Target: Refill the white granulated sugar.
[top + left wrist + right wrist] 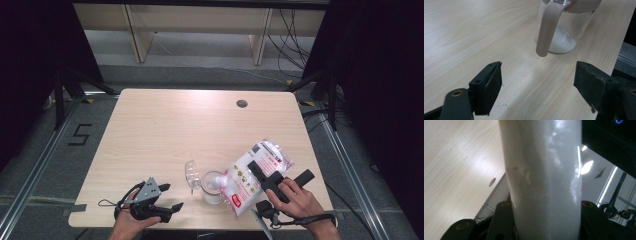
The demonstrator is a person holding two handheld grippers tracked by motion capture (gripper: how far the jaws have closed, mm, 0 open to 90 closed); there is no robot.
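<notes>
A clear plastic bag of white powder (260,172) with a red and white label hangs tilted, its lower end over a clear jar (212,187). My right gripper (281,169) is shut on the bag's upper part; in the right gripper view the bag (544,182) stands between both jaws of that gripper (546,220). The jar (564,30) has a beige rim and handle (547,30) and some white powder on its bottom. My left gripper (171,196) rests open near the front left edge, aimed at the jar, with nothing between the jaws of this gripper (537,85).
A clear lid (191,174) stands tipped up just left of the jar. The light wooden table (165,130) has a round cable hole (242,103) at the back right. Dark stands and cables surround the table; its front edge is close to both hands.
</notes>
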